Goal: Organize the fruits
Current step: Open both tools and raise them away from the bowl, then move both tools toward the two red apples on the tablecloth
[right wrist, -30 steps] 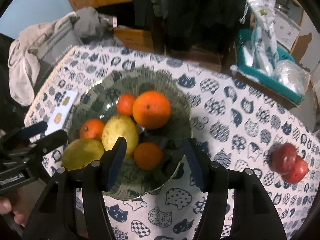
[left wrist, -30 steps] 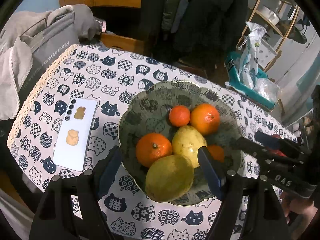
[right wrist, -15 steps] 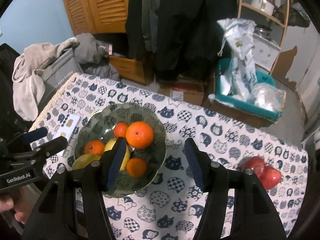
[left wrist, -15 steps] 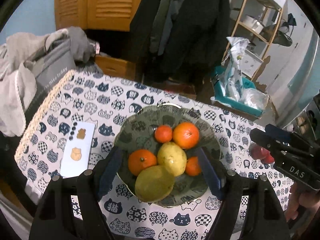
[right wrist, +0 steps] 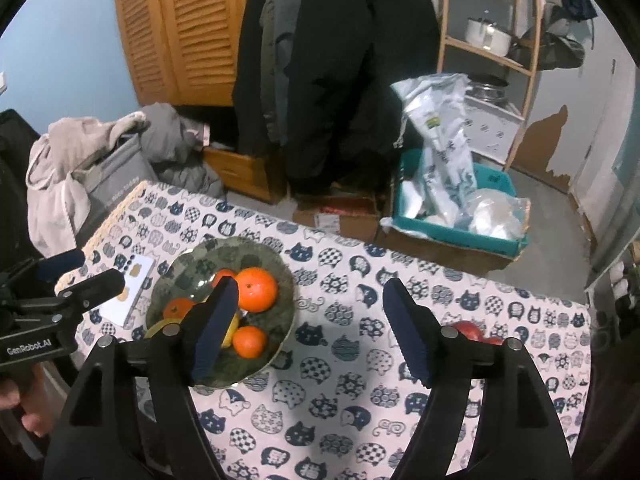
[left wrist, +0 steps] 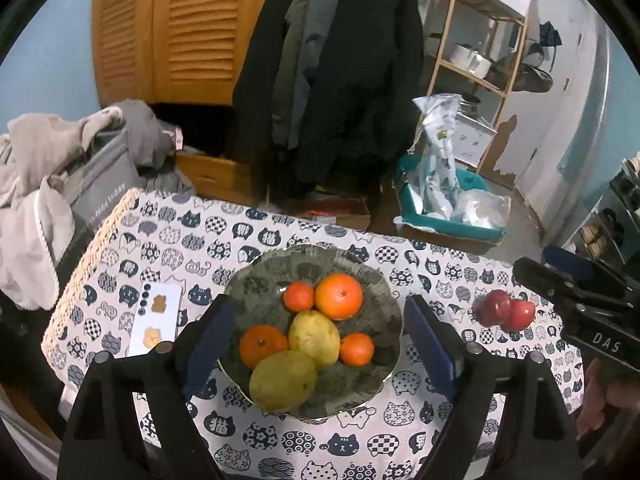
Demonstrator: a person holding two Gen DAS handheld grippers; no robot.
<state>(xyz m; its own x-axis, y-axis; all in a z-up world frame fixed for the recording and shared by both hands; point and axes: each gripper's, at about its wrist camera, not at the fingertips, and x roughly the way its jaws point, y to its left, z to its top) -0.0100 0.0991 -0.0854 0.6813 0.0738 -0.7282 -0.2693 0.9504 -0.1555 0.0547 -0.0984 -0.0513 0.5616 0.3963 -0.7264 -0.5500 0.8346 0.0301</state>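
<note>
A patterned green bowl sits on the cat-print tablecloth, holding several oranges and two yellow-green pears. Two red apples lie on the cloth to the bowl's right. My left gripper hovers high above the bowl, its jaws opening, with nothing held between them. My right gripper hangs above the bare cloth between bowl and apples, jaws also opening and empty. Each gripper appears at the edge of the other's view.
A white phone with stickers lies left of the bowl. Beyond the table stand a grey bag with clothes, hanging dark coats, a teal bin of plastic bags and a wooden shelf.
Both grippers have risen and drawn back from the bowl, which now looks smaller. Both pairs of jaws have spread wider. The apples have come into the left wrist view.
</note>
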